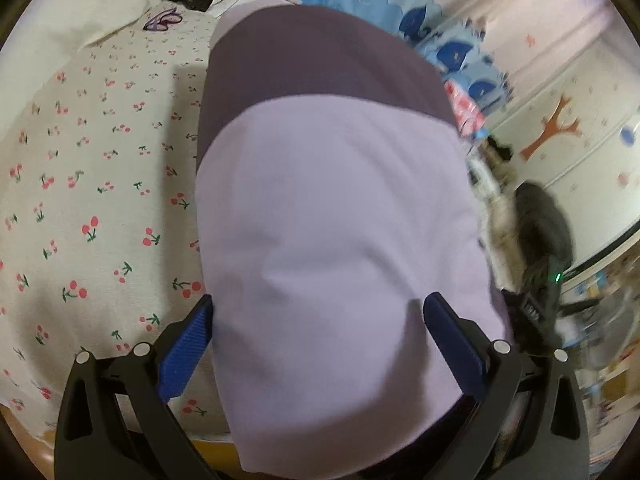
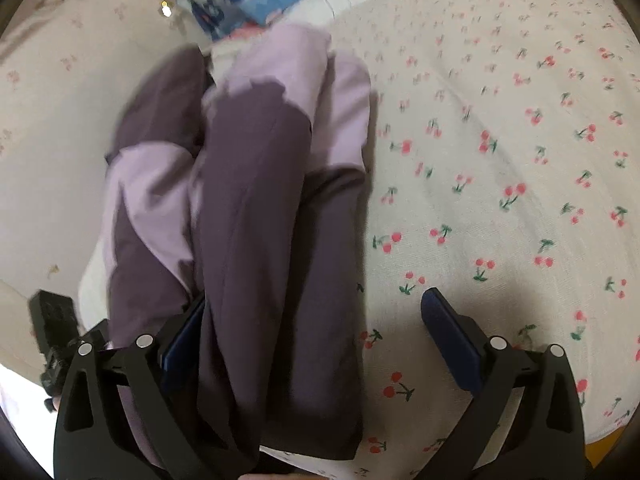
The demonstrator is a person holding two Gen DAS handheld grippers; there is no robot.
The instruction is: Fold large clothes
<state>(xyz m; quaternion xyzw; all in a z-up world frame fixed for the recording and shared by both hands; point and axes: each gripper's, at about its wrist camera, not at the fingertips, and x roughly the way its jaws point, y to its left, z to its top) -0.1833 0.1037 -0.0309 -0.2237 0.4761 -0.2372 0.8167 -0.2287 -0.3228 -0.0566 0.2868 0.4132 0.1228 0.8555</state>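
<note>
Overhead, both released claws, left claw and right claw, straddle the purple garment.

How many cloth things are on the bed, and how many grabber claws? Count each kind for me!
Purple two-tone garment: 1
Cherry-print bedsheet: 1
Blue whale-print cloth: 1
Grippers, left gripper and right gripper: 2
Total: 5
</note>
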